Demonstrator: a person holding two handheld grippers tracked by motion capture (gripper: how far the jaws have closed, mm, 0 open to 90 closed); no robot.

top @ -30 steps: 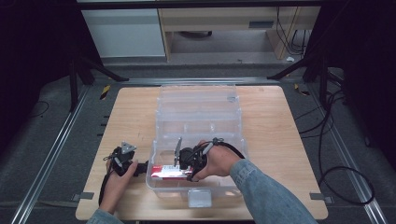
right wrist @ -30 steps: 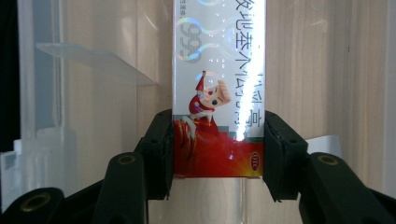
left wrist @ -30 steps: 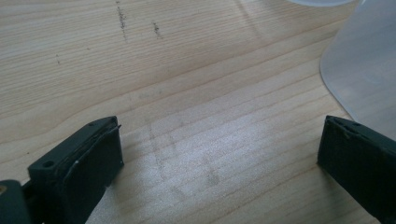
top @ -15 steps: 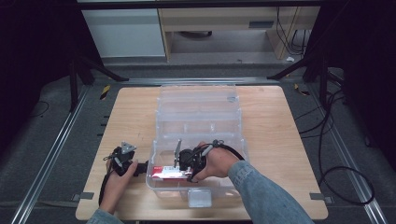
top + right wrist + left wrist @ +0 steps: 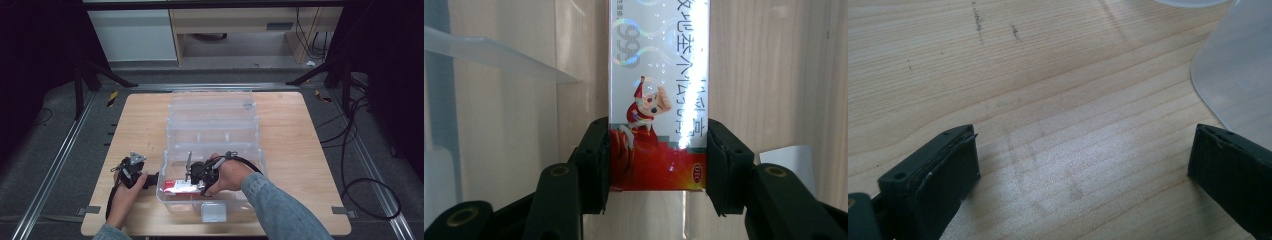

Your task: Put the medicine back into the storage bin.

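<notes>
- Red and silver box (image 5: 658, 100): inside the clear bin (image 5: 212, 127), front compartment.
- Right gripper (image 5: 658, 165): jaws clamped on the box's red end.
- Left gripper (image 5: 1083, 165): jaws spread wide, empty, over the counter (image 5: 1048, 90) beside the bin.

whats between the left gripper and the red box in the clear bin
The near-left wall of the clear bin stands between the left gripper and the red box, as the high view shows.

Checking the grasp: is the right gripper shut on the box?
Shut: the right gripper's jaws press both sides of the red-and-silver box.
</notes>
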